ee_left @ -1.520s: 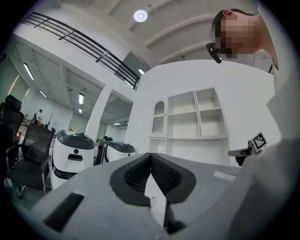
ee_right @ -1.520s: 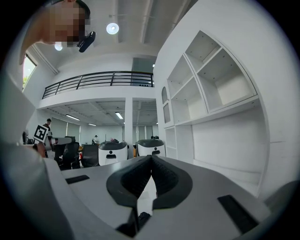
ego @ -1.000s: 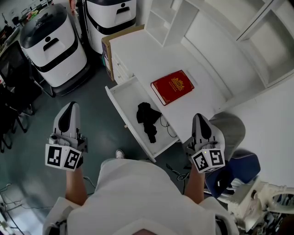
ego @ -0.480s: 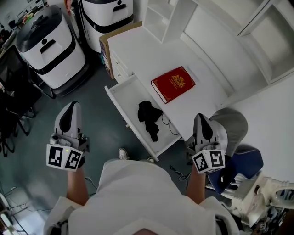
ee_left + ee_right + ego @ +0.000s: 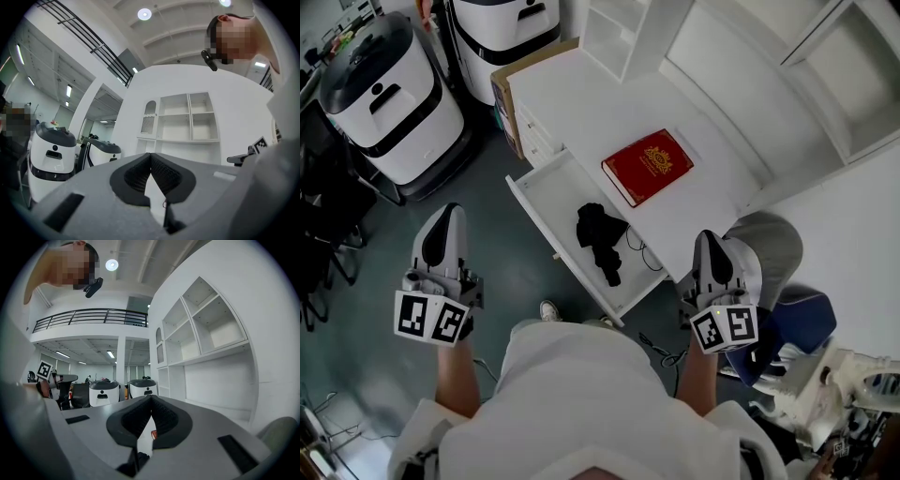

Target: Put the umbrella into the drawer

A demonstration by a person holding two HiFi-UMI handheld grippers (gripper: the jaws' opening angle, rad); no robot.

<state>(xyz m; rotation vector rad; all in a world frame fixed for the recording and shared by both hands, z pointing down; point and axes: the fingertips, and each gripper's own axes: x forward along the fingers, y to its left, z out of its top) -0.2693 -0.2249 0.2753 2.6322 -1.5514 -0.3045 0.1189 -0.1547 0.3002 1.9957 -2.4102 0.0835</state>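
Lying in the open drawer point(image 5: 548, 194), a crumpled black umbrella point(image 5: 600, 240)

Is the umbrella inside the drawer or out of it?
Inside. The black umbrella lies folded on the bottom of the pulled-out white drawer, within its walls.

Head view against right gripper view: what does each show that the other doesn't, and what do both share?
Head view only: the open drawer with the black umbrella lying in it, and the whole red book on the desk. Right gripper view only: the right gripper seen along its jaws, which are pressed together with nothing gripped, a balcony railing and a ceiling light; a red speck below the jaws may be the book. Both: the white shelves and the white machines.
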